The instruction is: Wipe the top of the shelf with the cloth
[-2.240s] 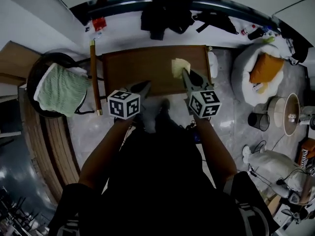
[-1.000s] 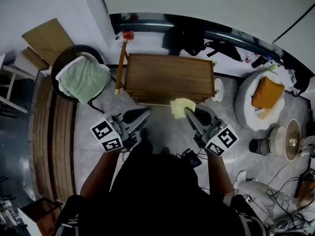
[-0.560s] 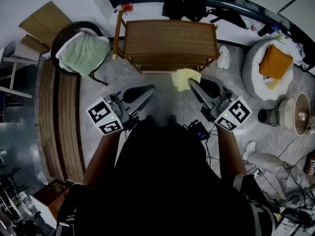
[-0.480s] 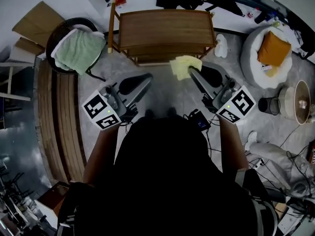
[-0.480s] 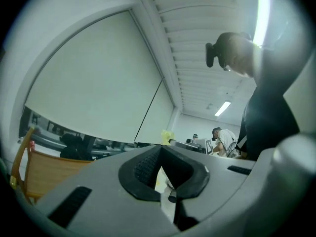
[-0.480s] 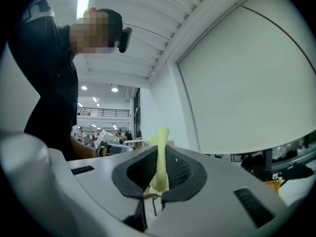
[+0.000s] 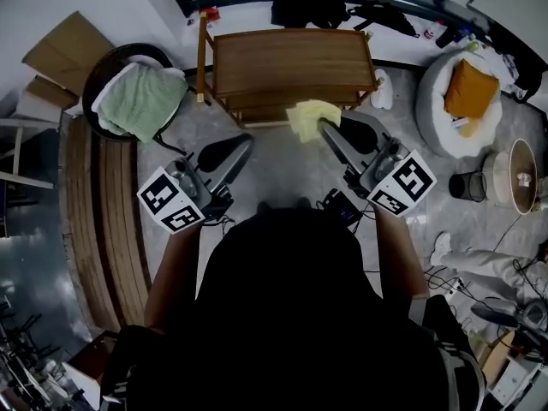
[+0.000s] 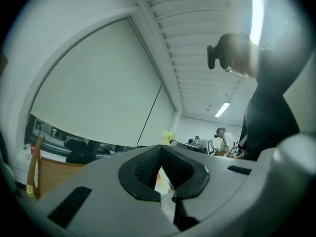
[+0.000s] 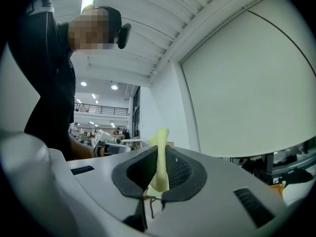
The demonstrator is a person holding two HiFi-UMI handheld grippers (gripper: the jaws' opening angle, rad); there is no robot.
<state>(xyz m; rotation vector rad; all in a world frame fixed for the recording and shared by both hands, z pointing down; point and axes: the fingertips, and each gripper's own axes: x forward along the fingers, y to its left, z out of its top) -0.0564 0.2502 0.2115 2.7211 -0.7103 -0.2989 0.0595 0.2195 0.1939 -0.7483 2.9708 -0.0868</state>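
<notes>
The brown wooden shelf (image 7: 291, 62) stands against the far wall, its top bare. My right gripper (image 7: 325, 128) hangs in front of the shelf's near edge, over the floor, shut on a pale yellow cloth (image 7: 308, 116). In the right gripper view the cloth (image 9: 159, 164) stands pinched upright between the jaws of the right gripper (image 9: 159, 154). My left gripper (image 7: 243, 142) hovers to the left, above the floor and short of the shelf. The left gripper (image 8: 160, 151) is shut with nothing held. The cloth (image 8: 167, 137) shows beyond it.
A round chair with a green cushion (image 7: 137, 99) sits left of the shelf, and a wooden pole (image 7: 202, 54) leans at the shelf's left side. A white beanbag with an orange pillow (image 7: 469, 88) is at the right. Dark bags (image 7: 308, 2) lie along the wall.
Both grippers have drawn back from over the shelf top to the floor side in front of it. The cloth has stayed in the right gripper. The left gripper has stayed shut.
</notes>
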